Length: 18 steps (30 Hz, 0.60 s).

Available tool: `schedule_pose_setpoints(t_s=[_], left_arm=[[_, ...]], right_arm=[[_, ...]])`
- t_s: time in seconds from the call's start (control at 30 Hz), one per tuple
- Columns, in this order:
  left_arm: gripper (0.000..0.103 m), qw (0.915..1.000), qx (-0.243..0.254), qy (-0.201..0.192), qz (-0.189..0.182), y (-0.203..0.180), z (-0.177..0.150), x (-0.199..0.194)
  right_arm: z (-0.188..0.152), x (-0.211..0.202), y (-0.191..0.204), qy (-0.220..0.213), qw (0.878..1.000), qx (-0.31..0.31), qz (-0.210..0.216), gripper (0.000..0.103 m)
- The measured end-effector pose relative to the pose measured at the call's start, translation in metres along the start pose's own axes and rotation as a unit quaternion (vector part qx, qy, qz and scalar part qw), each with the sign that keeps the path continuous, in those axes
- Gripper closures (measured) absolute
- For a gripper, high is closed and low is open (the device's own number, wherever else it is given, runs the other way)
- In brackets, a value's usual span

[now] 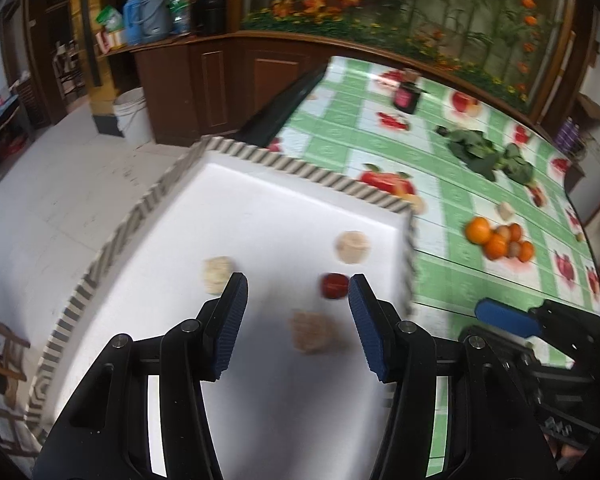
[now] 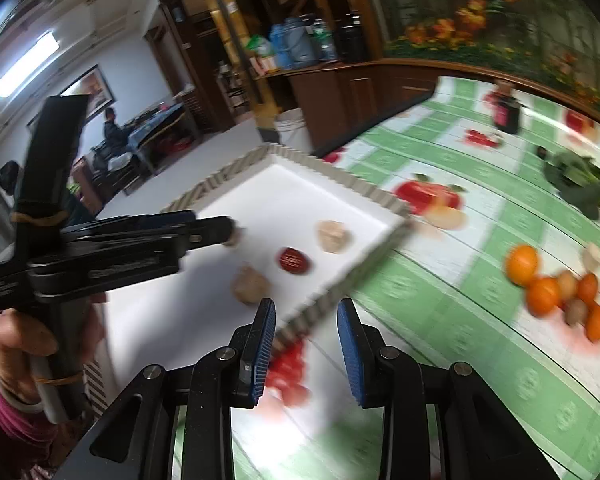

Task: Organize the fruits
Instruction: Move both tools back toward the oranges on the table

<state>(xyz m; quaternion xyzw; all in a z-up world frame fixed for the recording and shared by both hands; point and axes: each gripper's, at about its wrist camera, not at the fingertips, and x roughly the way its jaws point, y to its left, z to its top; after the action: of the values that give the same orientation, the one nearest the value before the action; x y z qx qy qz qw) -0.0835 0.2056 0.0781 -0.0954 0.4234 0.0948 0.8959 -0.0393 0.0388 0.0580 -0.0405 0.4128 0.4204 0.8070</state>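
Note:
A white tray (image 1: 228,216) with a striped rim lies at the table's left end. In it are a red fruit (image 1: 334,286) and three pale brown walnut-like fruits (image 1: 352,247), (image 1: 219,273), (image 1: 311,330). My left gripper (image 1: 298,286) is open and empty, hovering over the tray above these fruits. A pile of oranges and small brown fruits (image 1: 498,239) sits on the tablecloth to the right. My right gripper (image 2: 306,312) is open and empty, above the tray's near rim (image 2: 340,284). In the right wrist view the red fruit (image 2: 293,261) and the orange pile (image 2: 556,290) show too.
A green checked tablecloth (image 1: 380,148) with fruit prints covers the table. Dark leafy greens (image 1: 488,154) and a small dark box (image 1: 407,96) lie at the far side. A white bucket (image 1: 134,118) and wooden cabinets stand beyond the table's left edge.

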Motion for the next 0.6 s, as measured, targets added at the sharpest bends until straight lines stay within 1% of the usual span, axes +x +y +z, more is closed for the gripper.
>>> schedule_pose_setpoints(t_s=[0.13,0.2,0.3,0.6], left_arm=[[0.05,0.9996,0.017,0.004,-0.023,-0.032,-0.002,0.0],[0.05,0.9992,0.025,0.007,-0.029,-0.045,-0.003,0.001],[0.05,0.9985,0.039,0.012,-0.038,-0.068,-0.005,0.005],[0.05,0.9953,0.063,0.034,-0.065,-0.125,-0.012,0.026]], right_arm=[[-0.017,-0.017,-0.033,-0.002,0.999,0.032,-0.026,0.072],[-0.026,-0.025,-0.052,-0.004,0.998,0.05,-0.043,0.072],[-0.039,-0.039,-0.079,-0.008,0.995,0.079,-0.058,0.071],[-0.066,-0.078,-0.135,-0.016,0.986,0.119,-0.118,0.071]])
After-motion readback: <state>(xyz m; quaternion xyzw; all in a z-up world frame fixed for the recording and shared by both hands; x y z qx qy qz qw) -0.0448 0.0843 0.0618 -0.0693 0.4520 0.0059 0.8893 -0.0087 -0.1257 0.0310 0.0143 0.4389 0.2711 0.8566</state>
